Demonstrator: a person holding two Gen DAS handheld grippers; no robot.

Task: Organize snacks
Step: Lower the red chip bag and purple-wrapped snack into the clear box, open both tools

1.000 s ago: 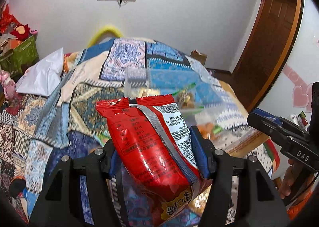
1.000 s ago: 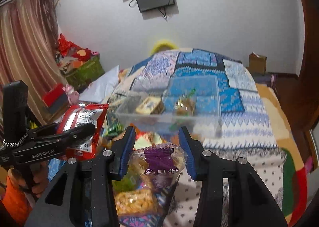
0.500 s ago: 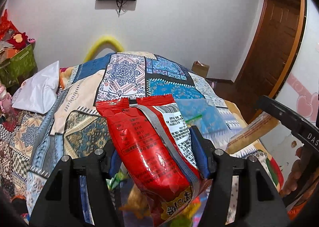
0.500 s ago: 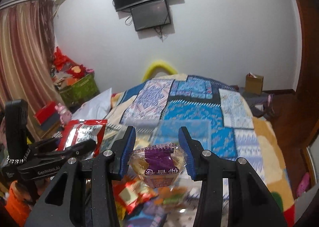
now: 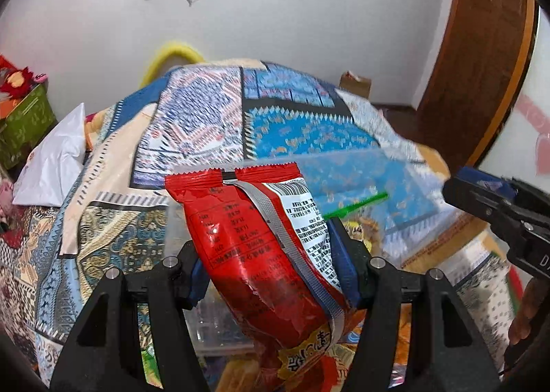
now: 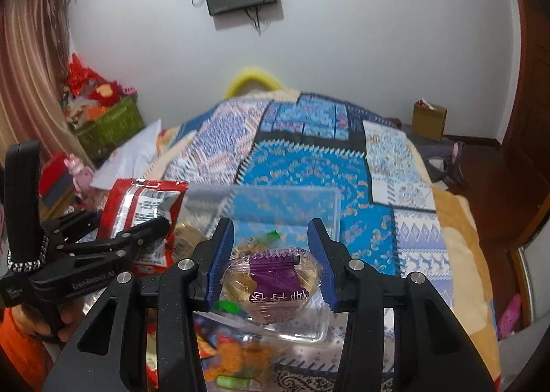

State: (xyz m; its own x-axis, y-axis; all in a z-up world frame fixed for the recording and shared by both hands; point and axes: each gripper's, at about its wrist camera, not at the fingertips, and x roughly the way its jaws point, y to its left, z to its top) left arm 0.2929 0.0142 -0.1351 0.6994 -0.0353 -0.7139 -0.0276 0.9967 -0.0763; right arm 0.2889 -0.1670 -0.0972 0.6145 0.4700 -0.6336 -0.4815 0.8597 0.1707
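My left gripper (image 5: 271, 261) is shut on a red snack bag (image 5: 261, 247) and holds it upright over a clear plastic box (image 5: 395, 185) on the bed. It also shows in the right wrist view (image 6: 144, 206), at the left, with the left gripper (image 6: 113, 237). My right gripper (image 6: 271, 261) is shut on a small cake in a clear wrapper with a purple label (image 6: 271, 285), above the same clear box (image 6: 285, 206). The right gripper shows at the right edge of the left wrist view (image 5: 498, 206).
A patchwork quilt (image 6: 309, 158) covers the bed. Several loose snack packets (image 6: 233, 354) lie below the grippers. A white pillow (image 5: 55, 158) and a green crate (image 6: 110, 123) are at the left. A cardboard box (image 6: 429, 117) and a wooden door (image 5: 481, 48) are at the right.
Both grippers tilted up and then back down toward the bed, moving forward with their snacks still held. The clear box now lies right beneath and ahead of them.
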